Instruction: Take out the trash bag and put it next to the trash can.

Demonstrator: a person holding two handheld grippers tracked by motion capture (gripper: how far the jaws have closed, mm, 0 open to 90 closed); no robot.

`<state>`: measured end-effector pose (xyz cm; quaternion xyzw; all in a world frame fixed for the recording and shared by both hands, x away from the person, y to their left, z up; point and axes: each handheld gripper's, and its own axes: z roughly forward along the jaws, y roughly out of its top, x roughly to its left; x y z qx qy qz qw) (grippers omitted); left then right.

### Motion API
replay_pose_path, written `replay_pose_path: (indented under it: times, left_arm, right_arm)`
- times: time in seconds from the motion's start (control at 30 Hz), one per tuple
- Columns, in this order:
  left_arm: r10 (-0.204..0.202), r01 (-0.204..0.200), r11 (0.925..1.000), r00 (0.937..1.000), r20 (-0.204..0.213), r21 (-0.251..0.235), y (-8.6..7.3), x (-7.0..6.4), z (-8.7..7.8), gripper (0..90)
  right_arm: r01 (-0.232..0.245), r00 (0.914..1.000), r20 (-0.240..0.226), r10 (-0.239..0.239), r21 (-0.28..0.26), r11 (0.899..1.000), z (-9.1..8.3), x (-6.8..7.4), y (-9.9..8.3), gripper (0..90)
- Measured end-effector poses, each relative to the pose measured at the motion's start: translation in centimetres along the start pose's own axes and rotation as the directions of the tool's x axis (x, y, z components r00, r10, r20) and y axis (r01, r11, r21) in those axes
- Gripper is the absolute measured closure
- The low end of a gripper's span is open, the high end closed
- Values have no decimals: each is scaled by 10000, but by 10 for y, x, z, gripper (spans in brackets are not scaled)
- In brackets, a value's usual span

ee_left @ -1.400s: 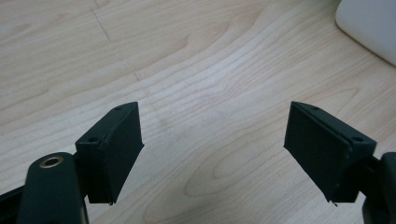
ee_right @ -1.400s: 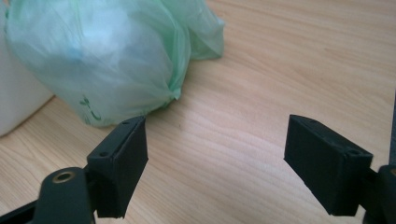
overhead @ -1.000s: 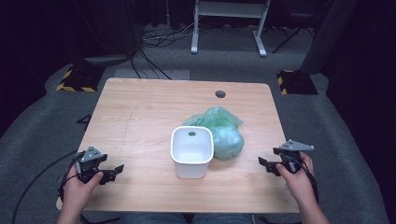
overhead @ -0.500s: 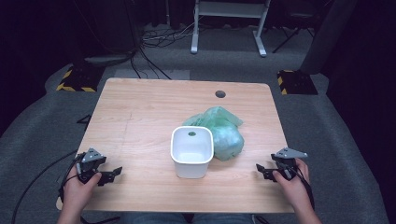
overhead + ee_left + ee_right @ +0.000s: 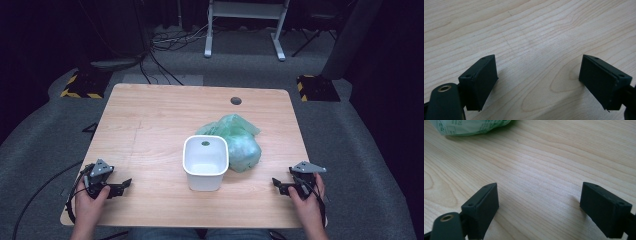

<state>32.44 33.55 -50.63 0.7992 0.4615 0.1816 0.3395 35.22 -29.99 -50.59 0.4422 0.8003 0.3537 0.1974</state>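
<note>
Both grippers — left gripper and right gripper — rest wide open (nothing held) flanking the white tub and green bag.

The white, square-mouthed plastic tub stands near the middle of the light wooden surface, and a crumpled green plastic bag lies touching its far right side; together they form the only obstacle. Left of the tub the wood lies bare out to the edge, and beyond the tub it is bare up to a small dark round hole. Near of the tub runs an open strip. Bare wood lies between each gripper's wide-spread jaws.
</note>
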Motion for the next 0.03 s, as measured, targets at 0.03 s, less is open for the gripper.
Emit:
replay_pose_path:
  times: [0.03]
  left_arm:
    - [0, 0, 10000, 10000, 0, 0, 0, 0, 0, 149]
  right_arm:
    - [0, 10000, 0, 0, 0, 10000, 0, 0, 0, 154]
